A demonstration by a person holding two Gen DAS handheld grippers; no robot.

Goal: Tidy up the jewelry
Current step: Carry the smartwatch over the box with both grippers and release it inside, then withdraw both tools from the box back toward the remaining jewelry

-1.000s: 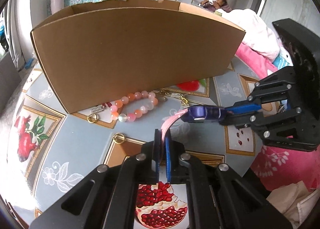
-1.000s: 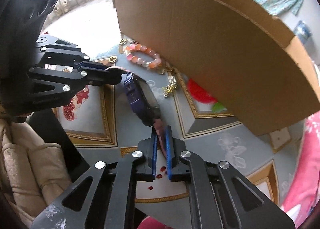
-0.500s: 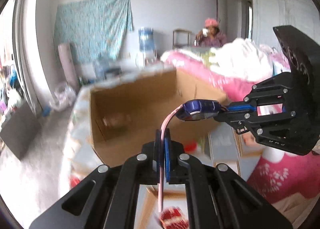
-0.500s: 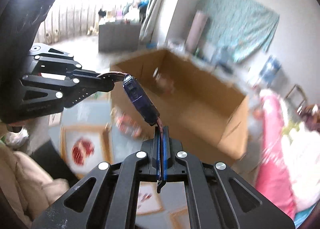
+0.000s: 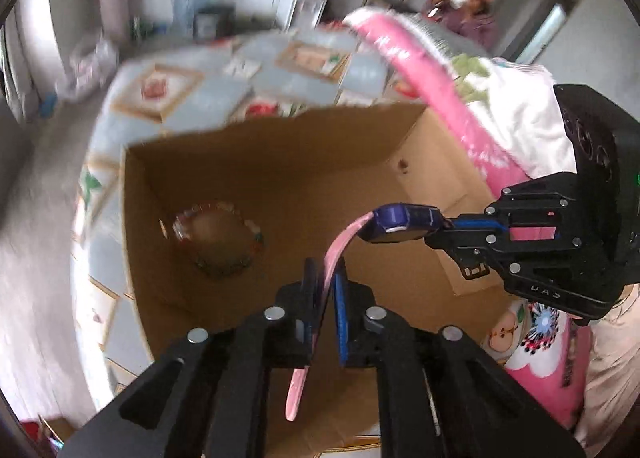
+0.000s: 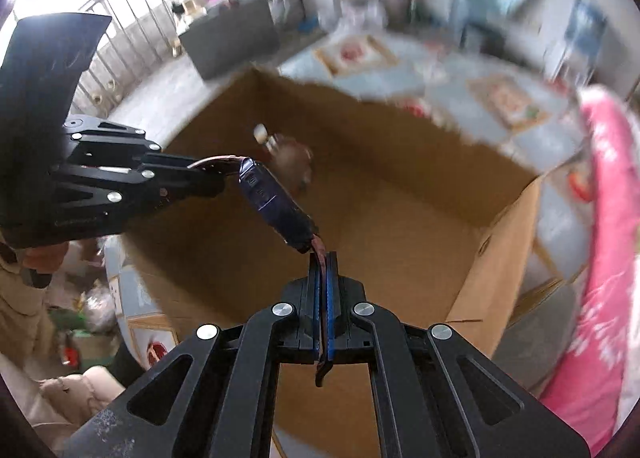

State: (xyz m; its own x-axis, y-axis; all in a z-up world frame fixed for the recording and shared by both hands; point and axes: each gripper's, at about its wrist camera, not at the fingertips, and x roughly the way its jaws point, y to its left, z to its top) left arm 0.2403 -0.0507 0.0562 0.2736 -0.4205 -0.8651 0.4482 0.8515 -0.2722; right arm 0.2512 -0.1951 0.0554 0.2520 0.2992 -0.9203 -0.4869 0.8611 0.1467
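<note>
Both tongs have risen from low over the table to above the open box (image 5: 280, 186), so that its inside now fills both views where a second ago only its outer wall showed; the watch comes up with them, strung between the two

Left tongs (image 5: 325, 270) sit at the bottom of the left view, pointing down into the box. Their jaws are opening: a gap shows beside the pink strap (image 5: 334, 258), which runs between the blue pads (image 5: 341, 298), its free end hanging below them. Whether the strap touches one pad I cannot tell

Right tongs (image 6: 323, 258) are clamped tight on the other strap end, dark red in that view, with its tip poking out under the jaws. In the left view they (image 5: 444, 223) reach in from the right side

Between the two hangs the watch (image 5: 404, 220), its blue case close to the right tongs' tips and well above the box floor. In the right view the case (image 6: 276, 202) slants from the left tongs (image 6: 220, 174) down to the right ones

A bead bracelet (image 5: 218, 238) lies on the box floor at the left, well apart from the watch; it is blurred. Around the box spreads the patterned table (image 5: 200, 98), with a pink blanket (image 5: 424, 70) at the right. A person (image 5: 472, 10) sits far behind, blurred
</note>
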